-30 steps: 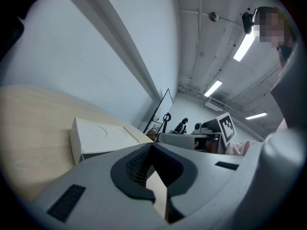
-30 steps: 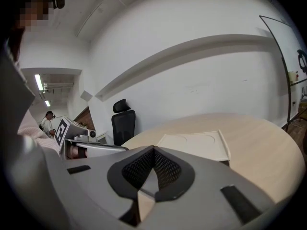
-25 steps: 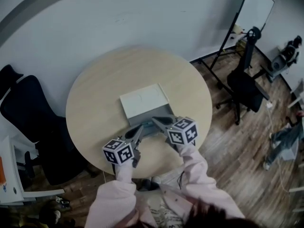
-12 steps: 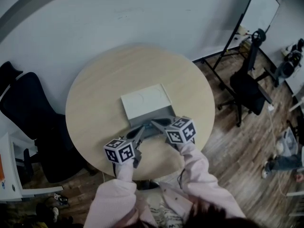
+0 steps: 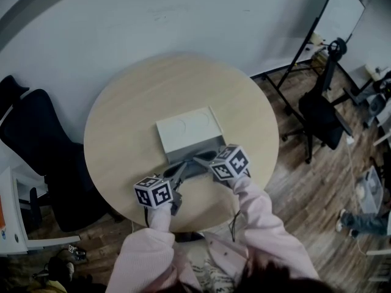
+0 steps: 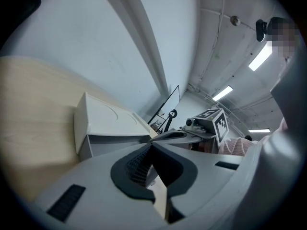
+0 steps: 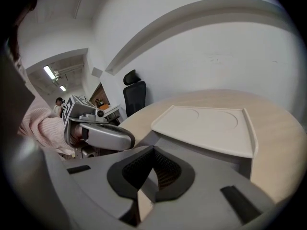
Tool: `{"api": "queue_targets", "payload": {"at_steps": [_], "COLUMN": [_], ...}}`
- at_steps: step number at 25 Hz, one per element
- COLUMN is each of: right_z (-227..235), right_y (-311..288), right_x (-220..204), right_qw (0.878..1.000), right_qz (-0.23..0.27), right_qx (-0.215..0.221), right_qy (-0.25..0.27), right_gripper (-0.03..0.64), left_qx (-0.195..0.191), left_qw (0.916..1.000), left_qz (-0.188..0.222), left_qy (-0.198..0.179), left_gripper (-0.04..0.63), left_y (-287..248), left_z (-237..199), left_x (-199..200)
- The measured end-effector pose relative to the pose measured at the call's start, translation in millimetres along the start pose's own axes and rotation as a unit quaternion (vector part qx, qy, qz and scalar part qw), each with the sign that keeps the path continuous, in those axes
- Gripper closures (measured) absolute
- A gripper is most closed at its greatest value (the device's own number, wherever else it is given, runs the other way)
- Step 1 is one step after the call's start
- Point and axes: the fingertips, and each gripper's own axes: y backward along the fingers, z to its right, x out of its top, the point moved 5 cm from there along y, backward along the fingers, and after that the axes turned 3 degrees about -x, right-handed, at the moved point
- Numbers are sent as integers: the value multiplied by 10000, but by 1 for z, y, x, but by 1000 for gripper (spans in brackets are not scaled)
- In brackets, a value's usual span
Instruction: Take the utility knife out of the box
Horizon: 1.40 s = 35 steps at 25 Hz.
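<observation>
The box (image 5: pixel 188 130) sits closed on the bench (image 5: pixel 122 121), so the left claw (image 5: pixel 179 171) and right claw (image 5: pixel 200 160) point at its near edge, likely to open it. Both are pinched together, empty.

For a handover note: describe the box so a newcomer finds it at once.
Find the round pale wooden table by the white wall. Near its middle lies a pale grey rectangular box. Unlike the left tool and right tool at its near side, its top bears two shallow circles.

No words or numbers are legible; the marker cubes (image 5: pixel 153 193) apparently bear only black-and-white square patterns.
</observation>
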Motion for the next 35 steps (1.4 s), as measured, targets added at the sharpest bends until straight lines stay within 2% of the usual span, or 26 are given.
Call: {"api": "queue_targets", "payload": {"at_steps": [11, 19, 24, 35], "right_z": [12, 15, 20, 24], "right_y": [-16, -29, -34, -41], "right_x": [-14, -16, -16, -19], "right_qw": [9980, 9923, 9869, 9709], "right_qz": [-562, -977, -1163, -1539], "right_qx": [214, 183, -2, -96], "right_qy": [216, 741, 1118, 1831], "right_gripper": [617, 615, 612, 529], "left_qx": [71, 140, 175, 220], "left_qw": [9998, 9995, 9993, 9990], "left_qz": [-46, -78, -85, -153], "left_qy": [178, 269, 328, 358], "left_gripper": [595, 595, 595, 595], "left_y": [-4, -2, -2, 1], "left_z": [-7, -12, -14, -17], "left_x": [-5, -8, -9, -10]}}
